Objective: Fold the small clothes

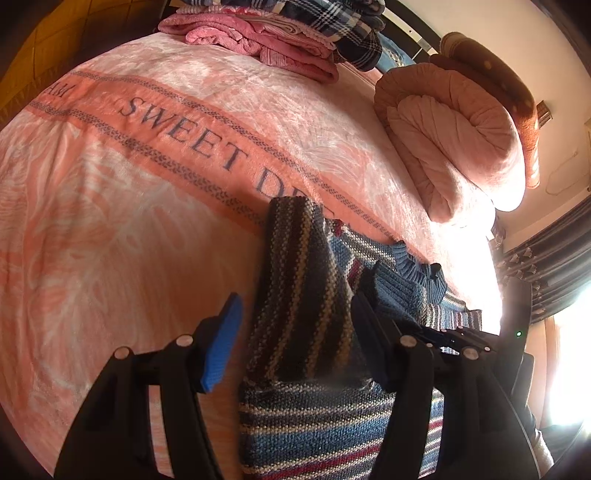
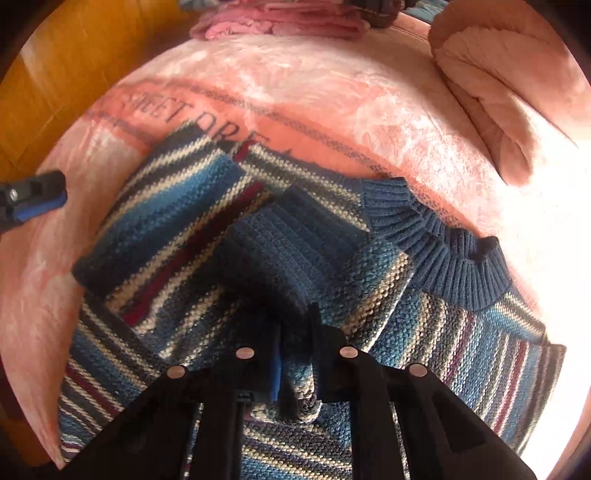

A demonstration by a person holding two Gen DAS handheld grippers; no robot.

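The striped knit sweater lies on the pink "SWEET DREAM" blanket, its blue ribbed collar to the right. The left gripper is spread wide around the folded left sleeve, not pinching it. Only the right wrist view shows the whole sweater: the right gripper is clenched on a fold of the knit at the sweater's middle. Only the left wrist view shows the plaid fabric behind the sweater, beside the pink folded clothes, and the rolled pink quilt to the right.

One striped sweater, two tools, one rolled quilt, one clothes pile.
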